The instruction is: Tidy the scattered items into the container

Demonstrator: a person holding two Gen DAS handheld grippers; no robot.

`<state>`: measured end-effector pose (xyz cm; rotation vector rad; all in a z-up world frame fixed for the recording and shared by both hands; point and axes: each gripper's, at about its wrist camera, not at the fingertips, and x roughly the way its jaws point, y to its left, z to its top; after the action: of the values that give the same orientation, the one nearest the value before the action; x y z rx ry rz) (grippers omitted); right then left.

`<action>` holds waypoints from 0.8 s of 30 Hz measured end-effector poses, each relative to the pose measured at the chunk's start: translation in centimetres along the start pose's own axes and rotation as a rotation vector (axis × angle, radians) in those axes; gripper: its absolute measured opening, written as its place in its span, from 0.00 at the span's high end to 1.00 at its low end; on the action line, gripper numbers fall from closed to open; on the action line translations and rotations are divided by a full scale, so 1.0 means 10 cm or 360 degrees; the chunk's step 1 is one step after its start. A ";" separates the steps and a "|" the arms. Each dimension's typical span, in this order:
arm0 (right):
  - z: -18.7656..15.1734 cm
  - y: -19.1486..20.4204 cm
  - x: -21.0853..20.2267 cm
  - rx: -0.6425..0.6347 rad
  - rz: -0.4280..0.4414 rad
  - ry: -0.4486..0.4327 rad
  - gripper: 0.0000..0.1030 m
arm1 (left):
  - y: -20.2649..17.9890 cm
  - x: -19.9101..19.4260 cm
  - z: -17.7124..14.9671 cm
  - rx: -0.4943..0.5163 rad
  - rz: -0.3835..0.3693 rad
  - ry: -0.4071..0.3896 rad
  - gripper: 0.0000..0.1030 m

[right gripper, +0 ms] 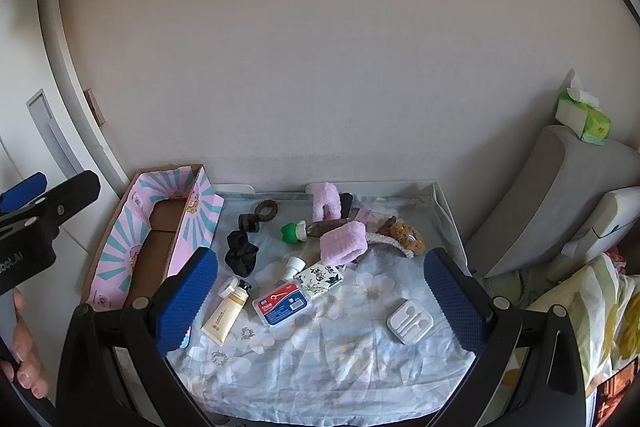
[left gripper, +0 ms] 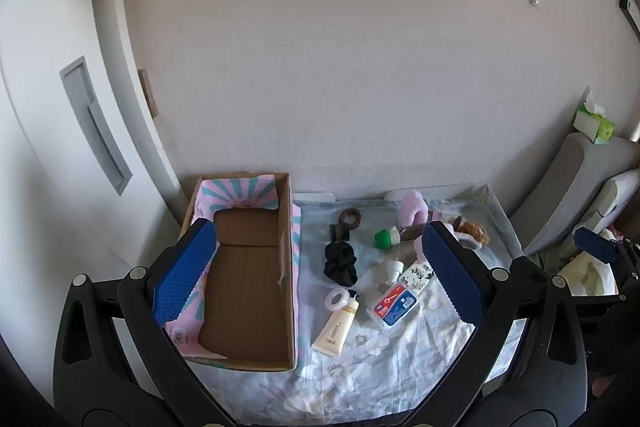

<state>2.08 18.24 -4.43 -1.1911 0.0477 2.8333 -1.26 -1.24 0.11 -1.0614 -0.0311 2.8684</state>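
Floral-sheeted surface against a pale wall: cardboard box point(left gripper: 248, 267) at left, scattered items beside it.
Your left tongs point(left gripper: 316, 279) and right tongs point(right gripper: 320, 301) hover spread wide, empty, tilted downward; take the cream tube point(right gripper: 226, 315), light and squashy, across its middle.
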 end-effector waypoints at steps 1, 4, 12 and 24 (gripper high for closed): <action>0.00 0.00 0.00 0.0001 0.0000 0.0000 0.00 | 0.00 0.00 0.00 -0.0002 0.0009 0.0000 0.01; 0.00 0.00 0.00 0.0006 0.0003 0.0003 0.00 | 0.01 0.00 0.00 -0.0014 0.0025 0.0003 0.01; -0.01 0.00 0.00 0.0010 -0.0005 0.0007 0.00 | 0.03 0.02 -0.02 -0.0040 0.0011 0.0029 0.01; 0.00 -0.01 -0.01 0.0011 -0.0007 0.0005 0.00 | 0.00 0.03 -0.06 -0.0028 0.0012 0.0046 0.01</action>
<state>2.14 18.29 -4.38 -1.1928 0.0546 2.8252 -1.08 -1.23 -0.54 -1.1085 -0.0506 2.8642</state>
